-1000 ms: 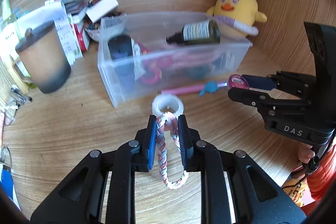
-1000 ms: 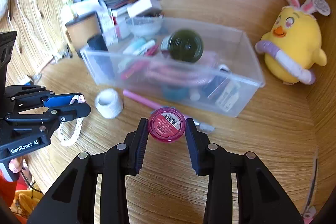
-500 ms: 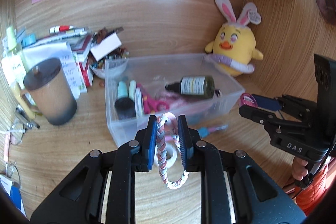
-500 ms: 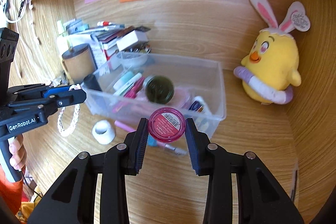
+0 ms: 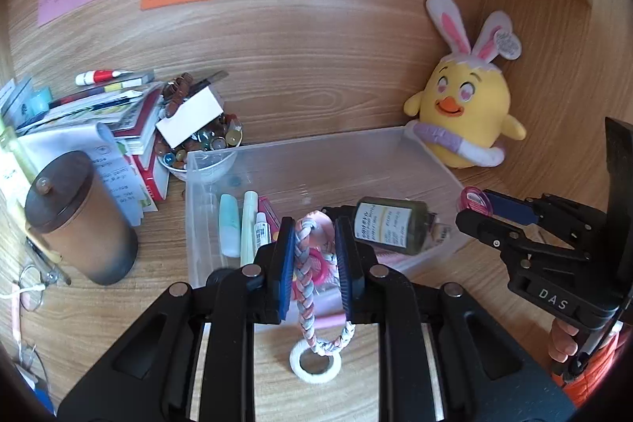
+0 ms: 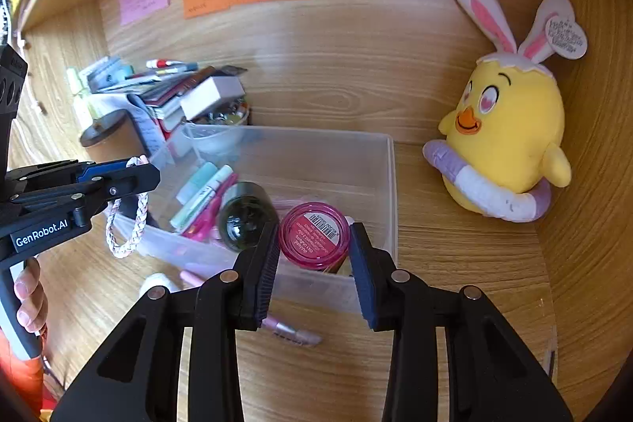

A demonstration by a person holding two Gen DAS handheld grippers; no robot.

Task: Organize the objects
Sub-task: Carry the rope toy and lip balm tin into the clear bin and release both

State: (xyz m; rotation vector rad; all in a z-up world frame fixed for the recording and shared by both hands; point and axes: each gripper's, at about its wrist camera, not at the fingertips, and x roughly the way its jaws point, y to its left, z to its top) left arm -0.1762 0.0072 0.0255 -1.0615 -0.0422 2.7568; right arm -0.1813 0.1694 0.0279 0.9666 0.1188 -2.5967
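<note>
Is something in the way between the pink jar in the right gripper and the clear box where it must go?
Nothing visible blocks it. The pink jar hangs over the box's open near corner; a dark bottle lies beside that spot.

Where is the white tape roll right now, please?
In the left wrist view, the white tape roll lies on the desk, before the clear bin, below the braided loop.

- We see a pink-white braided cord [image 5: 306, 275] pinched as a loop, hanging above the bin's near edge.
- Pink round jar [image 6: 314, 236], barcode label facing us, held on its side over the bin's near right corner.
- Clear plastic bin [image 6: 389, 184] on the desk, open-topped, holding a dark bottle [image 6: 245, 222] on its side, tubes, pink scissors.
</note>
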